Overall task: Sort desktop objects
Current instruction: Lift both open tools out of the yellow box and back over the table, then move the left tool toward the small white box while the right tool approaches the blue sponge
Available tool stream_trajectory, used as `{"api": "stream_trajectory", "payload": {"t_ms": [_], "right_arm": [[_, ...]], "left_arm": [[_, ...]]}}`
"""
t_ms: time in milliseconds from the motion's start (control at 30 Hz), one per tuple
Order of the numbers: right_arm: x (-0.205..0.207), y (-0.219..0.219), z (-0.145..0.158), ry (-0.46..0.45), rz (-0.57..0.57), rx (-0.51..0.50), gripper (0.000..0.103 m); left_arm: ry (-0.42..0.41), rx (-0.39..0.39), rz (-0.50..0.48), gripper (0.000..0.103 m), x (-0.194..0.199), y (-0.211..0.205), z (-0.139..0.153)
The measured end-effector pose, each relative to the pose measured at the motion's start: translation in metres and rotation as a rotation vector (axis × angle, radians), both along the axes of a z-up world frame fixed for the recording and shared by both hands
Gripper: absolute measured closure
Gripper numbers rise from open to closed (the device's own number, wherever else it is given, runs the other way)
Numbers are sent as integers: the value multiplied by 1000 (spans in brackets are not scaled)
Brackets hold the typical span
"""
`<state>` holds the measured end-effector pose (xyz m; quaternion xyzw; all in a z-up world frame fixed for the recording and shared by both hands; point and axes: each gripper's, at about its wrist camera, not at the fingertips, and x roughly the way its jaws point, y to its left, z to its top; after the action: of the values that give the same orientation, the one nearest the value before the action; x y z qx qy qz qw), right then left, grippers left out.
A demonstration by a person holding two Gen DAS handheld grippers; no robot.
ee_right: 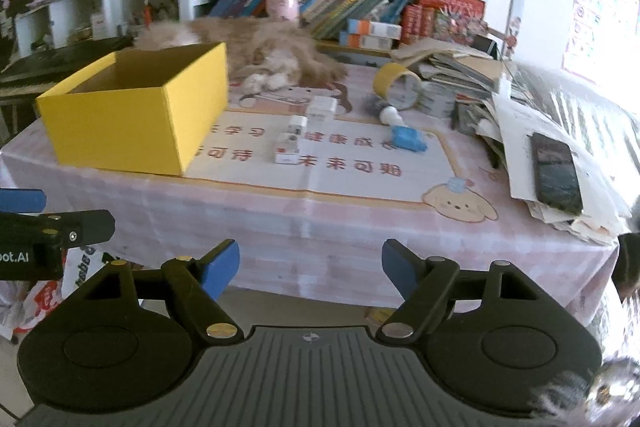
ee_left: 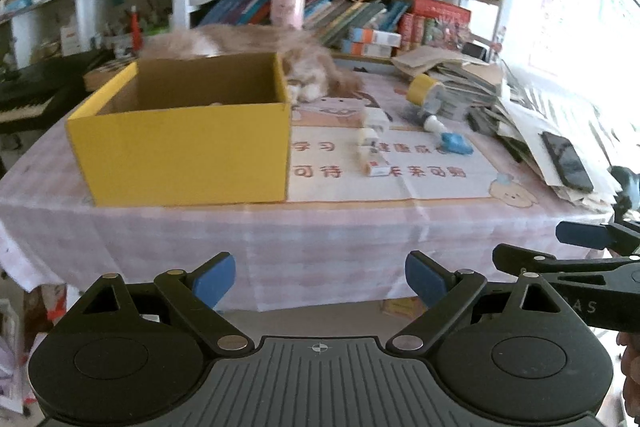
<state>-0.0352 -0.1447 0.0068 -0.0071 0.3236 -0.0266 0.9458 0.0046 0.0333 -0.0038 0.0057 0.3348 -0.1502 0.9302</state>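
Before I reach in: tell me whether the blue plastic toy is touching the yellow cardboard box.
Apart. The right wrist view shows the blue plastic toy well right of the yellow cardboard box, with printed tablecloth and small white boxes between them.

Matt yellow cardboard box (ee_left: pixel 188 151); soft pink checked cloth over the bench (ee_left: pixel 320 235); glossy black phone (ee_right: pixel 556 173); matt black plastic fingers (ee_right: pixel 218 273).

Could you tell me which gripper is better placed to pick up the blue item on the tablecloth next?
Probably the right gripper: the blue item lies just right of its line. The left gripper faces the yellow box. Both jaws stand open and empty.
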Motion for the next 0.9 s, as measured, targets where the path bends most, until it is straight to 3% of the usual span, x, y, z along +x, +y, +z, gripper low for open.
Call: {"api": "stream_trajectory", "payload": {"t_ms": [367, 900], "right_arm": [[16, -42, -8, 36, -60, 18, 26], [72, -110, -16, 99, -8, 8, 25]], "left_arm": [[24, 31, -93, 9, 26, -51, -6], [83, -6, -58, 9, 82, -118, -18]]}}
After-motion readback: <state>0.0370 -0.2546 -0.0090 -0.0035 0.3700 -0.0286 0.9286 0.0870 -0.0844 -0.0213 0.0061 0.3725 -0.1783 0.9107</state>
